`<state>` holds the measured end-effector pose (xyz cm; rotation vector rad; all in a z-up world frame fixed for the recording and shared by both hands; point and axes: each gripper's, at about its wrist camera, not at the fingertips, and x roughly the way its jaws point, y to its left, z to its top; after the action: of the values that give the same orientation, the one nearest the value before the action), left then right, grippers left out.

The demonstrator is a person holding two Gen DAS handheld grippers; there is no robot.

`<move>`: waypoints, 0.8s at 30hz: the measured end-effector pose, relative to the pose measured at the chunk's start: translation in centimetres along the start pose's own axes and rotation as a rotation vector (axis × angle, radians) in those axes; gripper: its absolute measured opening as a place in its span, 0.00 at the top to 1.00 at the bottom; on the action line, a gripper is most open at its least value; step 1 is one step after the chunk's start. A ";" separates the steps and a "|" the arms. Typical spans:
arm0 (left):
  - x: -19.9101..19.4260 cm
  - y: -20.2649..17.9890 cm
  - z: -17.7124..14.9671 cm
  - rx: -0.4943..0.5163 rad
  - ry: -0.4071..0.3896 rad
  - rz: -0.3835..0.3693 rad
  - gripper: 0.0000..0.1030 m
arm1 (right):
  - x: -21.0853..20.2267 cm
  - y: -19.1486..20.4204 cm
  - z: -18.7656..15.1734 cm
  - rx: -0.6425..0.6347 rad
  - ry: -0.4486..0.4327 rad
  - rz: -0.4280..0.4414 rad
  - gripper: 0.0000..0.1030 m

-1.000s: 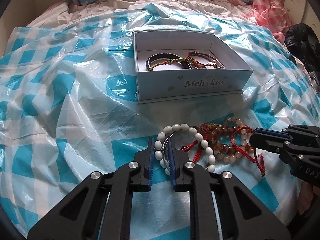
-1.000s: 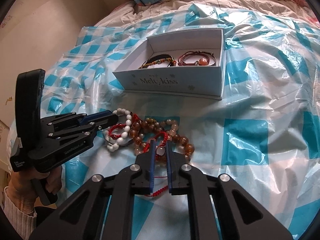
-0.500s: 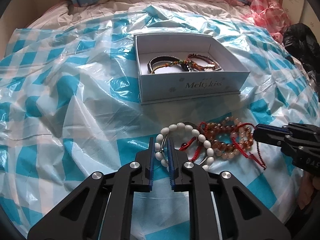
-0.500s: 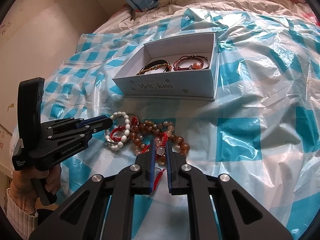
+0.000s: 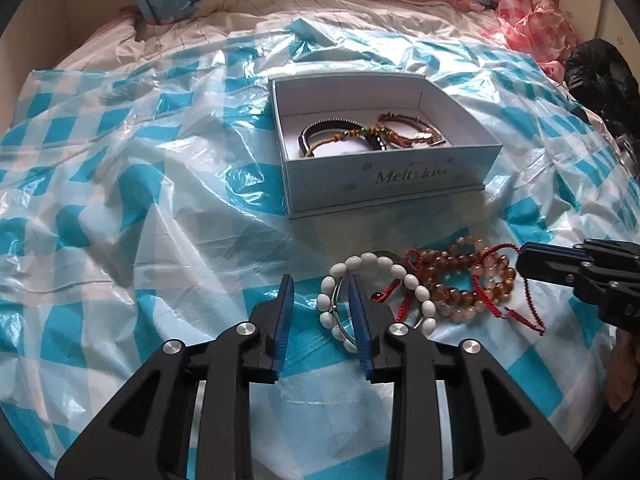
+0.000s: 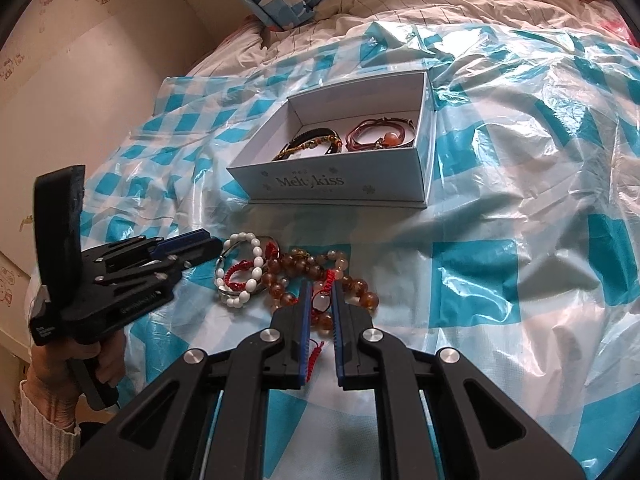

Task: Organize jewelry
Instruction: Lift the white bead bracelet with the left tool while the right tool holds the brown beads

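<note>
Beads, glossy white ovals, beside left hand-held gripper, just parted; right hand-held gripper pinches braided red cord.

— Any lettering to read?
— Only on the pale blue open cardboard box: "Meltykiss" in grey serif script across the near long wall, small snowflake marks left and right of it.
— Anything above or below that word?
— Tiny lines of print, too small to read.
— Elsewhere?
— Faint white lettering along the side of the black left gripper, blurred past reading. A white label at its rear, also unreadable.
</note>
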<state>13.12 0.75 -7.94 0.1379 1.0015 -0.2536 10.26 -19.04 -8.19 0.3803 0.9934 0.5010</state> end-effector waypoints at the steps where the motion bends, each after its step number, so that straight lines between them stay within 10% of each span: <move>1: 0.3 0.1 0.0 -0.003 0.006 0.001 0.74 | 0.0 0.0 0.0 0.000 0.000 0.002 0.90; 19: -2.9 0.4 0.1 -0.068 -0.040 -0.125 0.92 | -0.4 0.0 0.1 0.010 -0.018 0.012 0.90; 22: -1.3 -0.8 -0.5 0.065 0.034 0.151 0.92 | -0.4 0.0 0.1 0.009 -0.015 0.009 0.90; 24: -0.8 -0.8 -0.7 0.079 0.052 0.165 0.97 | -0.3 0.0 0.1 0.007 -0.015 0.009 0.90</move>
<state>11.92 0.29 -7.59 0.2987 1.0257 -0.1395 10.21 -19.23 -7.90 0.3943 0.9791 0.5028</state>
